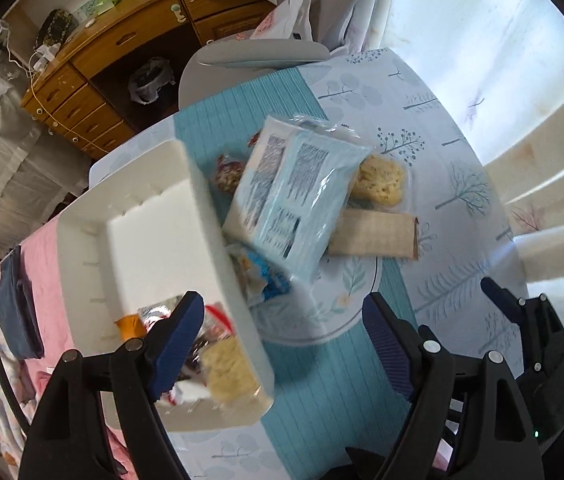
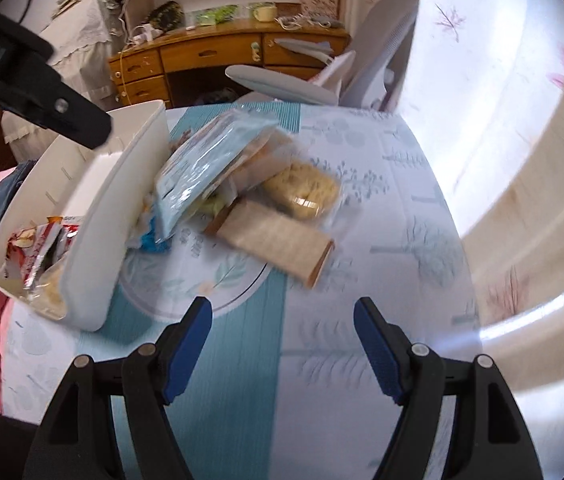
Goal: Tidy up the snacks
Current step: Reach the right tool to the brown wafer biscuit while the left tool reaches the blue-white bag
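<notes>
Your left gripper (image 1: 283,338) hangs with its blue-padded jaws spread wide and nothing between them; one pad sits over the near end of the white rectangular plastic bin (image 1: 210,216), the other over the teal striped table runner (image 1: 321,380). The bin lies on the left of the table and already holds a red-and-white crinkled snack packet (image 2: 38,248) and a pale yellow wrapped cake (image 1: 230,372) at its near end. Just right of the bin, on a round white plate with leaf print (image 1: 345,292), the remaining snacks are piled: a light blue plastic-wrapped pack (image 1: 297,196) leaning against the bin's wall, a brown flat cardboard-like bar (image 2: 278,240) under it, and a pale yellow round cake in clear wrap (image 2: 305,192) on the far right. Your right gripper (image 2: 283,344) is likewise parted and empty, its jaws over the runner and the leaf-patterned tablecloth (image 2: 401,184), with the pile just beyond its tips.
</notes>
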Tool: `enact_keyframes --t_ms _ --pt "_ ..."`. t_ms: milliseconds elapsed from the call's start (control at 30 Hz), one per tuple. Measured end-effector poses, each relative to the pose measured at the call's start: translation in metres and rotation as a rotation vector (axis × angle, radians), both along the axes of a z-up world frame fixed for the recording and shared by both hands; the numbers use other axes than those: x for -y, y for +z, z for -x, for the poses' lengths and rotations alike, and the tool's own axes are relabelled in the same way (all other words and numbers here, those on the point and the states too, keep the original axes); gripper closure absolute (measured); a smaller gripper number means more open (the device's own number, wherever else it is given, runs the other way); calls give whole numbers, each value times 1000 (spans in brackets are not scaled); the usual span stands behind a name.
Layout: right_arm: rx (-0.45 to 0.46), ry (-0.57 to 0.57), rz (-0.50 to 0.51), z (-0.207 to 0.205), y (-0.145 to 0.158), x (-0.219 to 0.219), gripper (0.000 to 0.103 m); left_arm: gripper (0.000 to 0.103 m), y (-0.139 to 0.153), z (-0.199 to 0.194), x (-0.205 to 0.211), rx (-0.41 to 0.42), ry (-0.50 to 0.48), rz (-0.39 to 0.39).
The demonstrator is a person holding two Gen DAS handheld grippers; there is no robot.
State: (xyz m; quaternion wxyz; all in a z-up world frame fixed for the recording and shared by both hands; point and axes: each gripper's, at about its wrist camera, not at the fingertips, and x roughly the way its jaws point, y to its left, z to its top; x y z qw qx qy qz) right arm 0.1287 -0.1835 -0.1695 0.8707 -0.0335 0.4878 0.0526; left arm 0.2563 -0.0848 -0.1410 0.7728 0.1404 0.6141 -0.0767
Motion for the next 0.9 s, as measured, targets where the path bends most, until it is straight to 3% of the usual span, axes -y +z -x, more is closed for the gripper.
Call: enact_keyframes --t_ms 200,433,667,900 --pt "42 111 9 -35 -20 12 17 23 -33 -30 26 -15 50 -36" --pt "51 230 43 -67 -54 8 17 23 -65 -60 29 -41 150 -66" --pt "12 268 -11 -93 -79 15 17 23 -90 -74 36 -62 175 -95" --pt "-33 316 -79 -103 -97 9 17 23 -97 -88 37 -21 206 -71"
